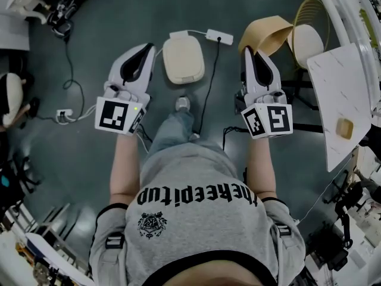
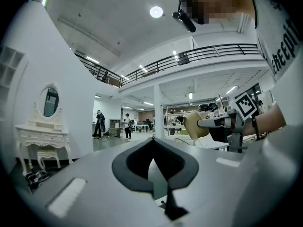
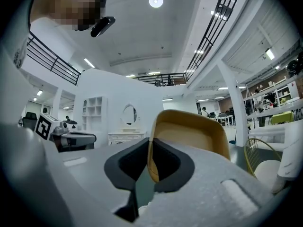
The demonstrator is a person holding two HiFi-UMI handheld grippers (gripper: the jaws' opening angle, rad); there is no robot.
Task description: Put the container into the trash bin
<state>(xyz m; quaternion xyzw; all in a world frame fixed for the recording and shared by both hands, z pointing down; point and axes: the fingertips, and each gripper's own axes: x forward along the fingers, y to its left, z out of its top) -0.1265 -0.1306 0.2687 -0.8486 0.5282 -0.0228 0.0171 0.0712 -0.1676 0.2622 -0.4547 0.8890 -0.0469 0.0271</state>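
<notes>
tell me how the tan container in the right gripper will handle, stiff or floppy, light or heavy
Probably light: the right gripper holds the container up by one thin rim alone. It looks fairly stiff: its tray shape shows no sag. Pinched at the edge only, it may swing or slip if moved fast.

Shirt [image 1: 196, 219]: grey, with black lettering across the chest and a black crest under it, as I saw it.
Sleeves [image 1: 111, 210]: short, edged in black.
Straps [image 1: 114, 241]: grey webbing with dark buckles, one at each shoulder.
Trousers [image 1: 172, 130]: faded blue-grey.
Shoe [image 1: 183, 103]: grey.
Left gripper [image 1: 146, 47]: white shell with black lining; I noted a small green light beside its cube.
Right gripper [image 1: 247, 51]: same white shell and black lining.
Cubes [image 1: 116, 115]: white, with black square markers on every face I could see.
</notes>
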